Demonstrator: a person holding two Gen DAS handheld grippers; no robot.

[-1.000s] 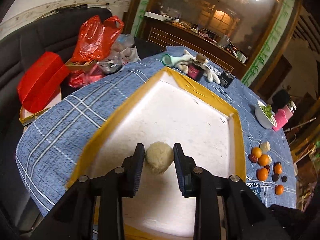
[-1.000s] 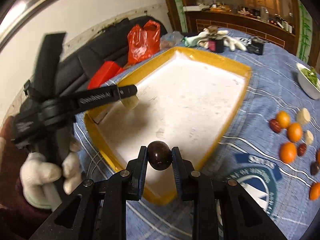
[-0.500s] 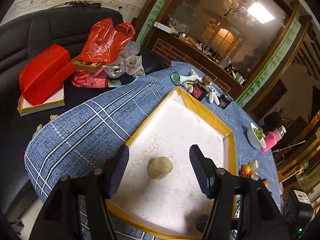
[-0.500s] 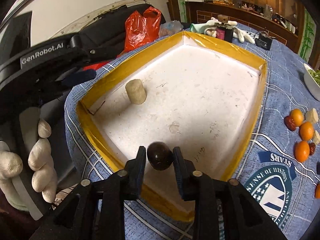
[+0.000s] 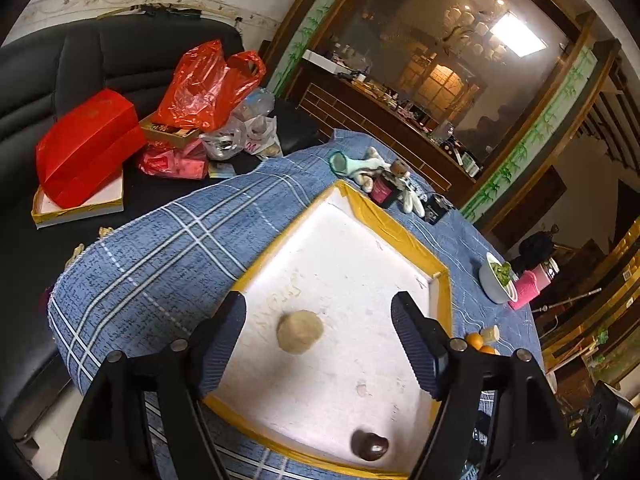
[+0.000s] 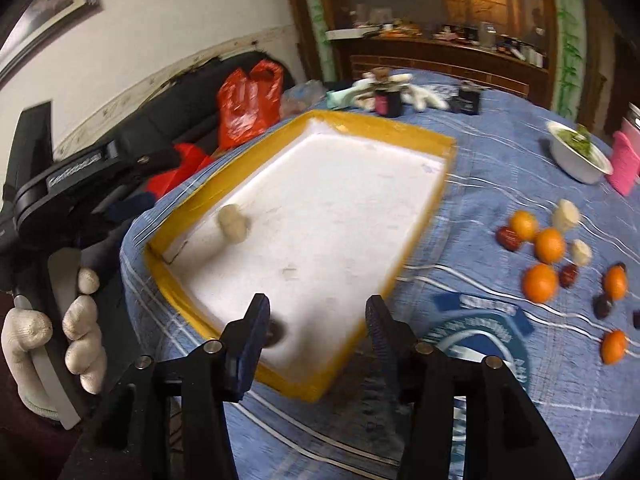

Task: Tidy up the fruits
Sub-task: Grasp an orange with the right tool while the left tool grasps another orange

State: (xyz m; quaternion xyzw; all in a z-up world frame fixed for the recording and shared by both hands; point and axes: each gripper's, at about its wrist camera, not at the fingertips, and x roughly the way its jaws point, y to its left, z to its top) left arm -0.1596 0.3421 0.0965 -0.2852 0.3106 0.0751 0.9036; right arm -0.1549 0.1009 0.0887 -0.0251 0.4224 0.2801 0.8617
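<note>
A white foam tray with a yellow taped rim point(image 5: 400, 232) point(image 6: 424, 138) lies on the blue cloth. A pale beige fruit point(image 5: 300, 331) point(image 6: 233, 223) rests inside it. A dark brown fruit point(image 5: 370, 445) point(image 6: 276, 332) lies near the tray's near edge. My left gripper point(image 5: 318, 344) is open and empty, raised above the beige fruit. My right gripper point(image 6: 316, 332) is open and empty, with the dark fruit beside its left finger. Oranges point(image 6: 540, 282), dark red fruits and pale pieces lie loose on the cloth to the right.
A white bowl of greens point(image 6: 580, 156) and a pink object point(image 6: 624, 164) stand at the far right. Toys and small boxes point(image 5: 384, 184) sit beyond the tray. Red bags point(image 5: 200, 88) and a red box point(image 5: 88, 148) lie on the black sofa.
My right gripper opened and let go of the dark fruit, which now lies in the tray. My left gripper drew further back and up from the beige fruit.
</note>
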